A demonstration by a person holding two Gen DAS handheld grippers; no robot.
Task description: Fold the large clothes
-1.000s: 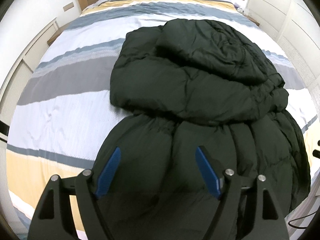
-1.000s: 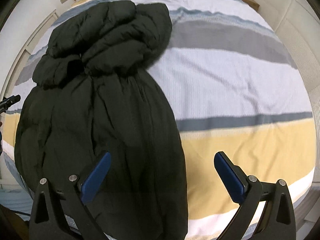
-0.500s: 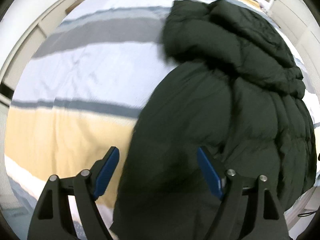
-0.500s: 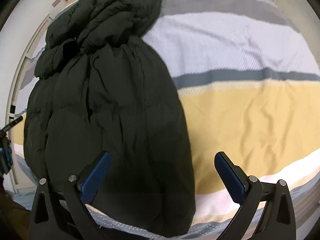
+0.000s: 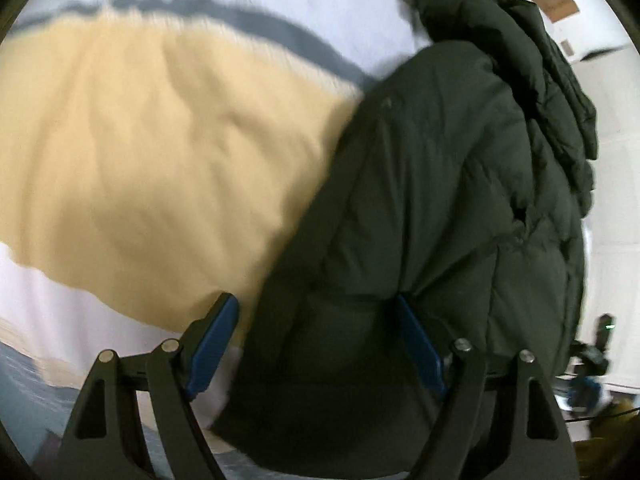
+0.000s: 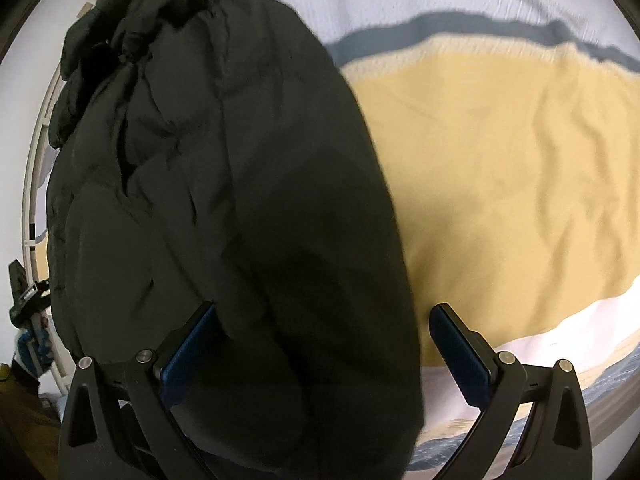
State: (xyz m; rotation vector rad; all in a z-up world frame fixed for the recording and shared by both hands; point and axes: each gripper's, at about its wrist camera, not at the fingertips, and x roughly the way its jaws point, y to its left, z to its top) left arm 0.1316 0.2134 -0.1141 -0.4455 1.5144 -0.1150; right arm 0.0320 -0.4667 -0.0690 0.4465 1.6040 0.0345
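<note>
both grippers (image 5: pixel 316 344) (image 6: pixel 324 344) spread wide over black puffer jacket (image 5: pixel 440 200), no legible writing

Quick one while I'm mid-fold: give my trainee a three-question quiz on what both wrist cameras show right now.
1. True or false: both the left tongs and the right tongs are open, each with the hem end of the dark puffer jacket between its blue pads.
2. Multiple choice: which stripe of the bedspread lies right beside the jacket's lower part? A) red B) yellow C) green
3. Fill in: in the left wrist view, the jacket lies to the ____ of the yellow stripe.

Key: 1 true; 2 B; 3 right
</note>
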